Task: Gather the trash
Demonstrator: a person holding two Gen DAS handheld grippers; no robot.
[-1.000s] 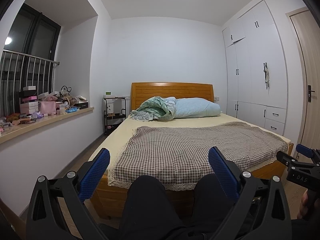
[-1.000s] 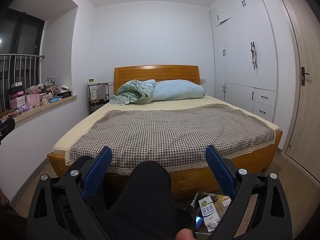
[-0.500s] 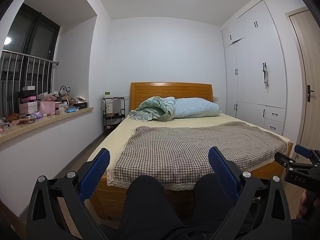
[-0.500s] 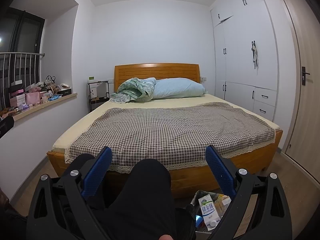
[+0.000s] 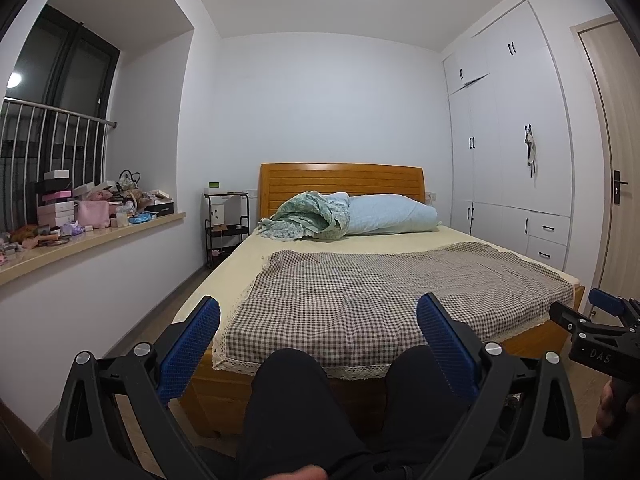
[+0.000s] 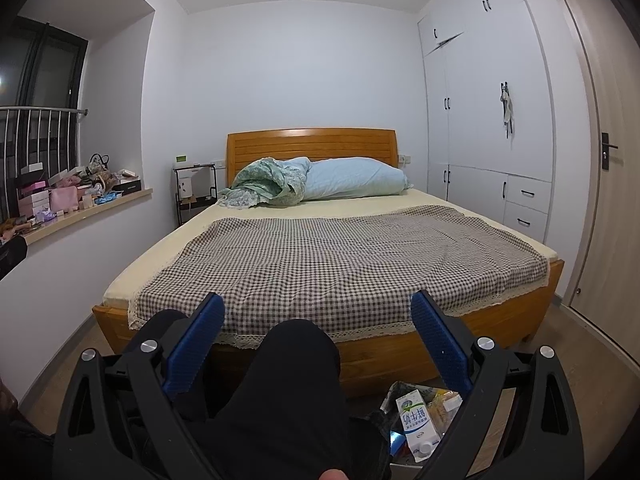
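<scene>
Both tools idle, nothing grasped: left gripper (image 5: 318, 330) with blue textured pads spread wide, empty; right gripper (image 6: 318, 326) likewise wide apart and empty. Both point level across the person's black-trousered knees (image 6: 296, 360) toward the wooden-framed bed with a brown-and-white checked cover (image 6: 340, 264), crumpled green quilt (image 6: 266, 182) and pale blue pillow (image 6: 356, 180) at the headboard. The trash is low on the floor by the person's right leg: a white-and-blue milk carton (image 6: 416, 426) lying among mixed yellow and clear wrappers (image 6: 442, 400) in what looks like a dark bag or bin, partly hidden behind the right gripper's finger; container type unclear. Left wrist view shows no trash, only the cluttered beige windowsill with pink boxes (image 5: 72, 210) and the right gripper's tip at the edge. Judged step: start, before any pick. Next move calls for tilting the right gripper down and right toward the carton pile, jaws kept wide for the carton's body; the left may need to steady the bag.
</scene>
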